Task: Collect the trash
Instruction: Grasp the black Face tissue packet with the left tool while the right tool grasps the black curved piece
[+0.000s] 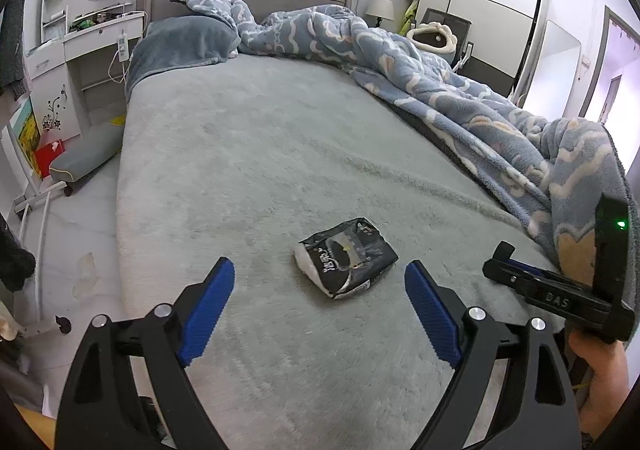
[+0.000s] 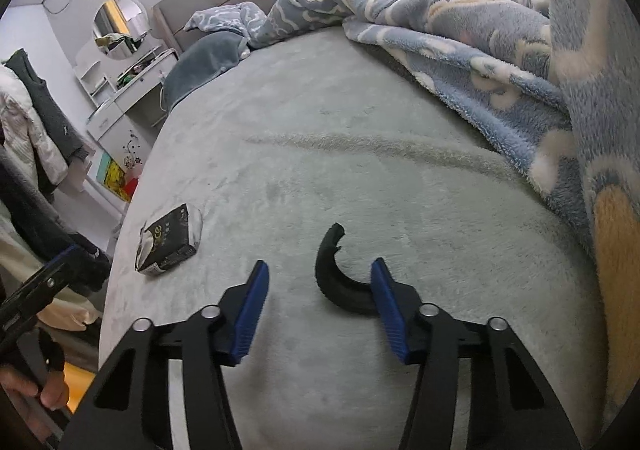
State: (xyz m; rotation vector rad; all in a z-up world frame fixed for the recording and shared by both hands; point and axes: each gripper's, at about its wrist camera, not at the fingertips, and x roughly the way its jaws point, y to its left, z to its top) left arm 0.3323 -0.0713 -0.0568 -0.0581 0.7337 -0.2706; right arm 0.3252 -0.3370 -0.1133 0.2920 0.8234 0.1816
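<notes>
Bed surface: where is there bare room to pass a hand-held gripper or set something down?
Free: the wide grey fleece sheet between the grey pillow and the black-and-white crumpled packet. Crowded: the right side under the heaped blue cloud-patterned blanket, and around the curved black scrap.

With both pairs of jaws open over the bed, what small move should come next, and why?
Probably ease the left gripper forward and down to straddle the black packet, which lies loose on the grey bedcover just ahead of its open jaws. The right gripper already has the curved black scrap by its open jaws.
</notes>
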